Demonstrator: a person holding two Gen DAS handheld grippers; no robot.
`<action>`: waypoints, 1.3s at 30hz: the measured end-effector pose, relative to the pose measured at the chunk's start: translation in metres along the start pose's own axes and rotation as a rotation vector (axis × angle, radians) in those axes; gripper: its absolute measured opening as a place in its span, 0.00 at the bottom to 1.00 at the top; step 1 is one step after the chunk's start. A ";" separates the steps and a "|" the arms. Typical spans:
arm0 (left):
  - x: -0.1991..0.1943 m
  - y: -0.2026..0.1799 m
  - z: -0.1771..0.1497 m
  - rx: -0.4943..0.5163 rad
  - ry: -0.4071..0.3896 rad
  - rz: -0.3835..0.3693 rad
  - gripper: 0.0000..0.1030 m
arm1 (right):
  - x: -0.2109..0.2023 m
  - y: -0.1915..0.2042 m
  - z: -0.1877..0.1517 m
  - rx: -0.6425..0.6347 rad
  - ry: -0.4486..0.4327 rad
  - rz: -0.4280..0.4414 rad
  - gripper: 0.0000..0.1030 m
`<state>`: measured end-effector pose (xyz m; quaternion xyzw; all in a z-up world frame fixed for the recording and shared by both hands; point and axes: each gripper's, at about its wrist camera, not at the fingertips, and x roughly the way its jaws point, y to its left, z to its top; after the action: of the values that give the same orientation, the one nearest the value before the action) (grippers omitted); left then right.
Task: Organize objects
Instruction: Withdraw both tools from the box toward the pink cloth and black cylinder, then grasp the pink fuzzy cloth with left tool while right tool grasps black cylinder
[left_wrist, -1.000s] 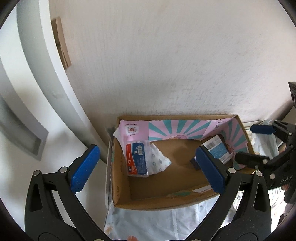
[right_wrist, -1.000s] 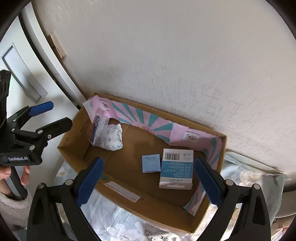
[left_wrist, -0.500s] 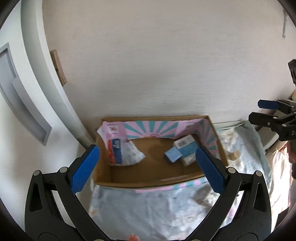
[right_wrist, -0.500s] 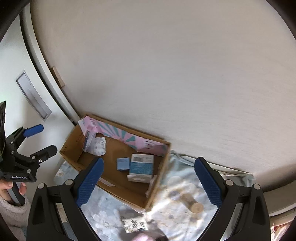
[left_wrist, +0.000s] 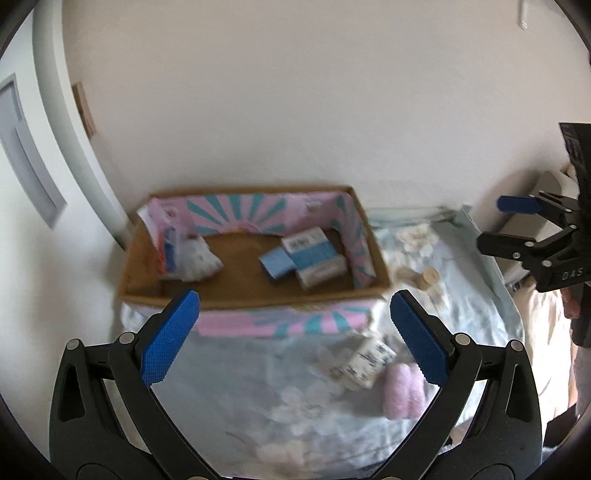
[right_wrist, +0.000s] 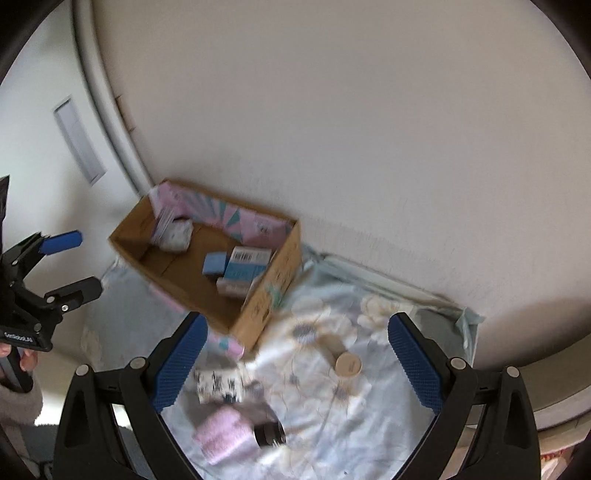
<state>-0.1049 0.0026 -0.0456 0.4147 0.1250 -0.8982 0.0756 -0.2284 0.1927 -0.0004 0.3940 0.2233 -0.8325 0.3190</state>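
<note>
Both tongs gape wide and empty, and the small printed box (right_wrist: 219, 386) lies just ahead of the right tongs (right_wrist: 295, 363), probably light, stiff card, best pinched across its flat sides.

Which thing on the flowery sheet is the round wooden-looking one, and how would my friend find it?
Start at the cardboard box by the wall. On the flowery sheet just past the box's right end lies a small beige cylinder, apart from the other loose things. It is plain and tan, while the pink fluffy bundle and patterned box are not.
</note>
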 end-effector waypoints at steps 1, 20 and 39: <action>0.001 -0.005 -0.006 -0.001 0.004 -0.004 1.00 | 0.001 0.000 -0.007 -0.018 0.001 0.006 0.95; 0.078 -0.114 -0.145 0.071 0.173 -0.096 0.92 | 0.057 -0.002 -0.121 -0.116 0.151 0.149 0.73; 0.120 -0.126 -0.165 0.097 0.223 -0.091 0.65 | 0.100 0.015 -0.151 -0.147 0.245 0.202 0.53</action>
<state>-0.0929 0.1669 -0.2199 0.5092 0.1076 -0.8539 0.0003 -0.1891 0.2408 -0.1714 0.4883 0.2803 -0.7236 0.3994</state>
